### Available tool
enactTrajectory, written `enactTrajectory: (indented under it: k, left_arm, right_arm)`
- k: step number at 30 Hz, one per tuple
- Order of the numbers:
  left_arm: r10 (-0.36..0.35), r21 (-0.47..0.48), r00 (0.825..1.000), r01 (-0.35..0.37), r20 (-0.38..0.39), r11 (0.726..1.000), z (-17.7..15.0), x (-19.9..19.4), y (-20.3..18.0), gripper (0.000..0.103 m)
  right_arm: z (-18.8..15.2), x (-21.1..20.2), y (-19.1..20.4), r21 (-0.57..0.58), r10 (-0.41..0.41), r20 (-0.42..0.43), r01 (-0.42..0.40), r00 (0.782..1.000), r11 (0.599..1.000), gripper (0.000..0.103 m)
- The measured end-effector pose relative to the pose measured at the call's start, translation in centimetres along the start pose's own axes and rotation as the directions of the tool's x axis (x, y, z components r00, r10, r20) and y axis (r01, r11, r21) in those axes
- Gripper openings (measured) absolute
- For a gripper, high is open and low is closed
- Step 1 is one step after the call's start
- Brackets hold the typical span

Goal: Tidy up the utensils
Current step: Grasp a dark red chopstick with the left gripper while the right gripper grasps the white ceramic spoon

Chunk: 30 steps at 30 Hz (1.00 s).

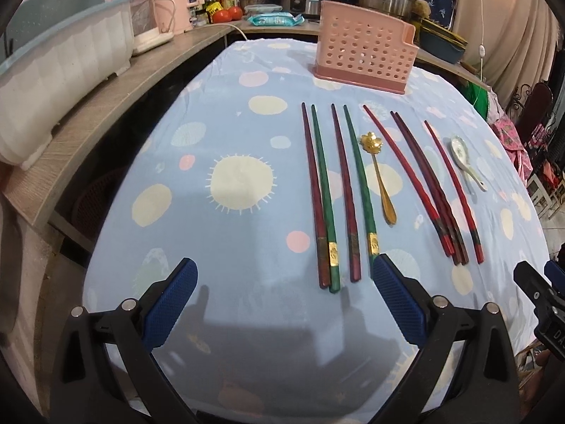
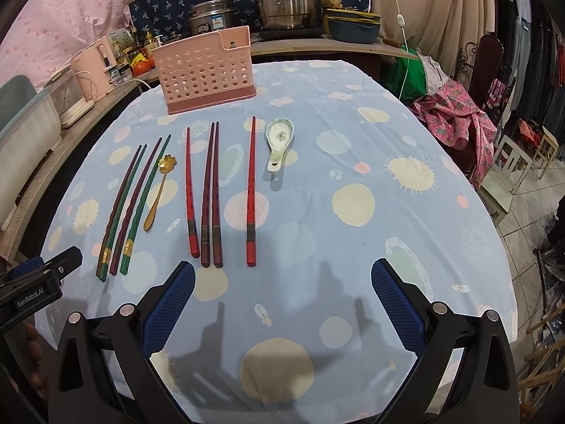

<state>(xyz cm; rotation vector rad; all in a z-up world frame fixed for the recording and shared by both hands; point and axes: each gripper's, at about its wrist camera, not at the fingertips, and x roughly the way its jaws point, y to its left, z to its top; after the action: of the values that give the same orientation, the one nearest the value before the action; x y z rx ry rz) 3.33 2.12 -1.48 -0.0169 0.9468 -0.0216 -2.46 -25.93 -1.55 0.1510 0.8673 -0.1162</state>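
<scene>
Left hand-held gripper (image 1: 284, 274): you hold it wide apart, empty, above the table (image 1: 229, 247)
Right hand-held gripper (image 2: 282, 277): also wide, empty
Chopsticks (image 2: 210, 194): in a row before you; gold spoon (image 2: 157, 192) among them; white spoon (image 2: 279, 143) rightmost
Basket (image 2: 206, 70): upright behind them

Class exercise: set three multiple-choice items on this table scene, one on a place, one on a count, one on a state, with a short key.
1. The gold spoon lies:
A. inside the pink holder
B. among the chopsticks
C. right of the ceramic spoon

2. Chopsticks on the tablecloth:
A. four
B. six
C. eight

3. The right gripper is:
A. open, holding nothing
B. shut on a chopstick
C. shut on a spoon

Key: 1 B, green and red sticks flank it. 2 C, eight lie side by side. 3 A, its jaws are spread above bare cloth.
</scene>
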Motion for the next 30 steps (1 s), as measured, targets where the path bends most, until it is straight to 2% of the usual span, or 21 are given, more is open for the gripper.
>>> enactTrajectory:
  k: [5, 9, 11, 16, 23, 30]
  left_arm:
    - [0.016, 0.003, 1.0, -0.016, -0.02, 1.0, 0.8, 1.6, 0.4, 0.094]
    - [0.007, 0.007, 0.999, -0.007, -0.042, 1.0, 1.5, 2.8, 0.7, 0.085]
    - [0.011, 0.016, 0.999, -0.01, -0.053, 1.0, 1.5, 3.4, 0.6, 0.084]
    - [-0.008, 0.028, 0.996, 0.01, -0.085, 1.0, 1.5, 4.6, 0.5, 0.074]
    - [-0.031, 0.018, 0.996, 0.032, -0.083, 0.999, 1.8, 4.9, 0.9, 0.065]
    - [-0.002, 0.051, 0.997, 0.006, -0.079, 0.999, 1.8, 5.3, 0.5, 0.059]
  right_arm:
    - [0.4, 0.8, -0.2, 0.006, 0.0, -0.02, 0.0, 1.0, 1.0, 0.096]
    - [0.8, 1.5, -0.2, 0.008, 0.002, -0.033, -0.002, 0.999, 1.0, 0.096]
    - [1.0, 1.8, -0.1, 0.006, 0.002, -0.037, -0.002, 0.999, 1.0, 0.096]
    - [1.4, 2.5, 0.2, -0.002, 0.0, -0.048, 0.0, 0.999, 1.0, 0.096]
    - [1.9, 3.4, 0.3, 0.001, 0.002, -0.067, -0.002, 0.998, 1.0, 0.096]
    - [2.2, 4.0, 0.2, 0.007, 0.005, -0.073, -0.005, 0.997, 1.0, 0.096]
